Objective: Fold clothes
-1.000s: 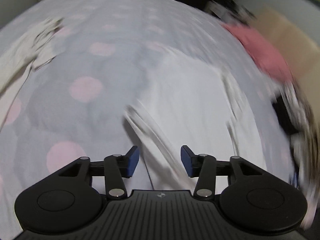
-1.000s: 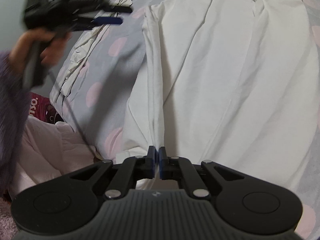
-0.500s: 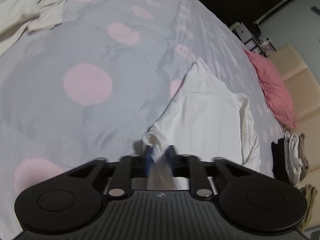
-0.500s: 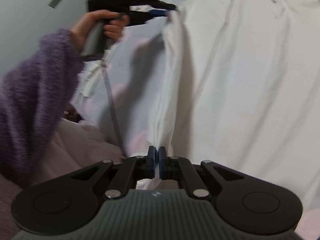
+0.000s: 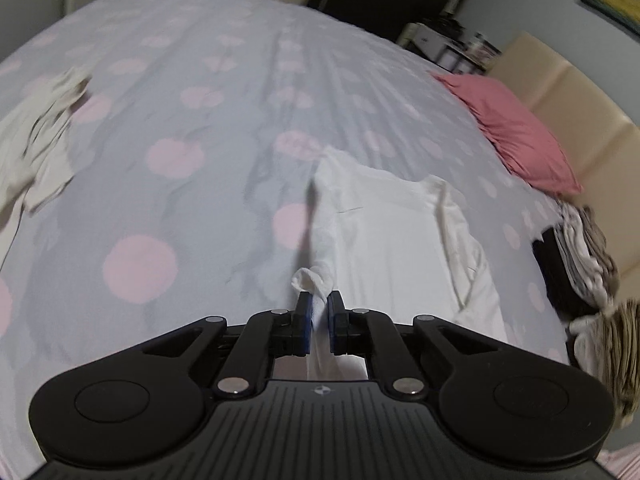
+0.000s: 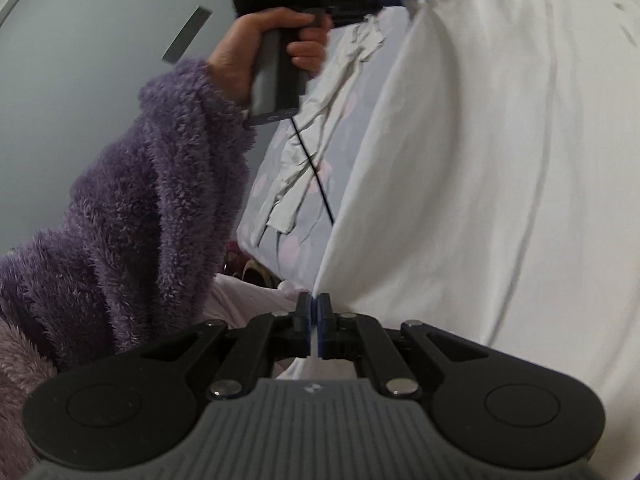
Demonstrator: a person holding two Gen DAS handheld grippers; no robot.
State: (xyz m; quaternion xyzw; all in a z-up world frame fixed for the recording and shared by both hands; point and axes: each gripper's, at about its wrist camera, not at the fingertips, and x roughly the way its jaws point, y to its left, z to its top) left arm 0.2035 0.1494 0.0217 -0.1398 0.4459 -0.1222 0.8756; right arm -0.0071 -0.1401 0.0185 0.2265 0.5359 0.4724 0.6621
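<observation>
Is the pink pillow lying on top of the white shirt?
No, the pink pillow lies apart from the white shirt, up by the headboard.

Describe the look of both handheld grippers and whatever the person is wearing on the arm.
Both the left gripper and the right gripper are black, with ribbed bodies, round side discs, silver pivot screws and blue-padded jaws. In the right wrist view, the left one shows a pistol-style handle with a thin black cable hanging below. The sleeve is fluffy purple fleece.

my right gripper (image 6: 314, 314) pinches the white garment's (image 6: 480, 180) edge. my left hand (image 6: 276, 48), purple-sleeved, lifts its far corner.
</observation>
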